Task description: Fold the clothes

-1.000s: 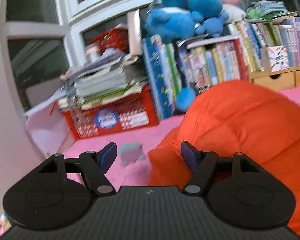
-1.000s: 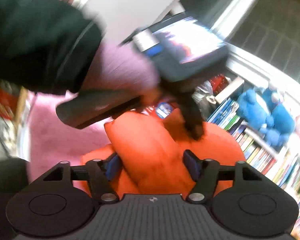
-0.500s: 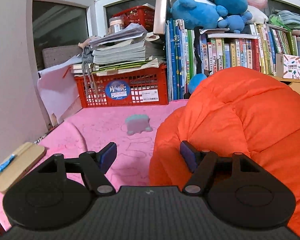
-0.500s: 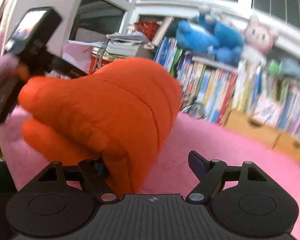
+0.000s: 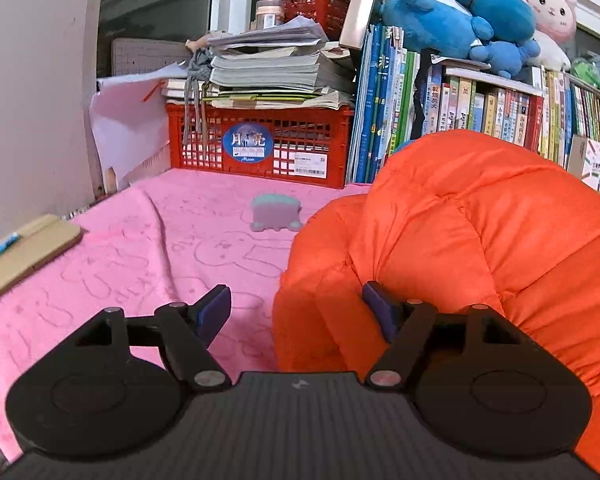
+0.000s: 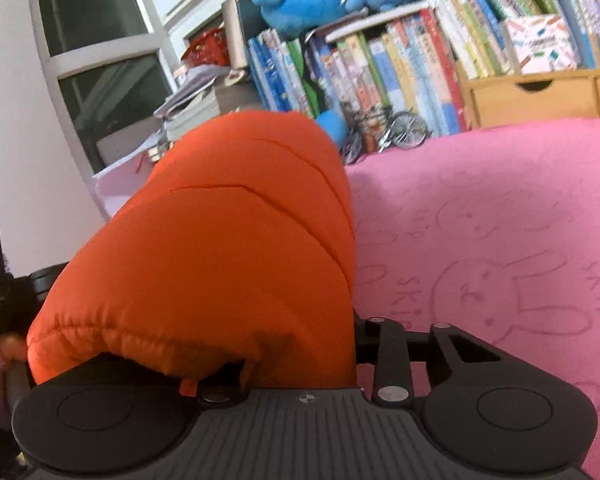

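On the pink blanket (image 5: 148, 248), the puffy orange jacket (image 5: 460, 232) sits bunched in a tall mound between the two claws. The right claw (image 6: 300, 364) is closing with a thick fold of jacket between its jaws, though the padding hides the pads, while the left claw (image 5: 296, 312) is opening, its right finger just touching the fabric and nothing gripped. Slick, springy quilting could squeeze out of the right claw's bite, and with one side unheld the mound may slump unevenly.
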{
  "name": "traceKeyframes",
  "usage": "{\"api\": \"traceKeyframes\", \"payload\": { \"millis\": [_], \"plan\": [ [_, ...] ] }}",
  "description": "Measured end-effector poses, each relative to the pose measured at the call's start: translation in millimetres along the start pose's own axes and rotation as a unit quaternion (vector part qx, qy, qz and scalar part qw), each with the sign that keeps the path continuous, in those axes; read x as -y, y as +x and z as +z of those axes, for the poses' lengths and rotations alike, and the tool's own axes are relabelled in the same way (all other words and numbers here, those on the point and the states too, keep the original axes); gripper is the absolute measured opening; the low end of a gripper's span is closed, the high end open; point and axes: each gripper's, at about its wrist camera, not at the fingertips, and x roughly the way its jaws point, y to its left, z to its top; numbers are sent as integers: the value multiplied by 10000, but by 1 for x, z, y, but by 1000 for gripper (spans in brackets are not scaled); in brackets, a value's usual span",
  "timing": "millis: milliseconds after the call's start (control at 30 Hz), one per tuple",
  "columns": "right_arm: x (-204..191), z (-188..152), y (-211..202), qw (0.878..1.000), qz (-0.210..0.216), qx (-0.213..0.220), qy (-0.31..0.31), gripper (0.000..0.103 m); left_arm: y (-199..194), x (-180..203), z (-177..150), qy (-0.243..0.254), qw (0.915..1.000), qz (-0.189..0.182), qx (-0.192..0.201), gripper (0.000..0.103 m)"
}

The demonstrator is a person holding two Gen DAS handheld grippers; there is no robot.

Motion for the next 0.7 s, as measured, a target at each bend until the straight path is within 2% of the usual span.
{"api": "traceKeyframes", "payload": {
  "millis": [67, 233, 367, 533, 633, 700],
  "plan": [
    [4, 4, -1, 9997, -179, 141, 11, 28, 2, 6, -1, -94, 10000, -25, 17, 78],
    [22, 6, -12, 9965, -671, 421, 251, 24, 14, 32, 3, -458, 9973, -564, -147, 78],
    [38, 3, -33, 9901, -1242, 625, 196, 23, 36, 71, 12, -632, 9917, -1105, -189, 78],
    [67, 0, -61, 9735, -2125, 800, 254, 23, 63, 146, 24, -210, 9828, -1834, -85, 78],
    [89, 0, -74, 9637, -2529, 788, 332, 23, 73, 187, 26, 103, 9768, -2137, -39, 78],
    [101, 0, -79, 9589, -2722, 710, 369, 23, 74, 202, 25, 232, 9747, -2225, -1, 78]
  ]
}}
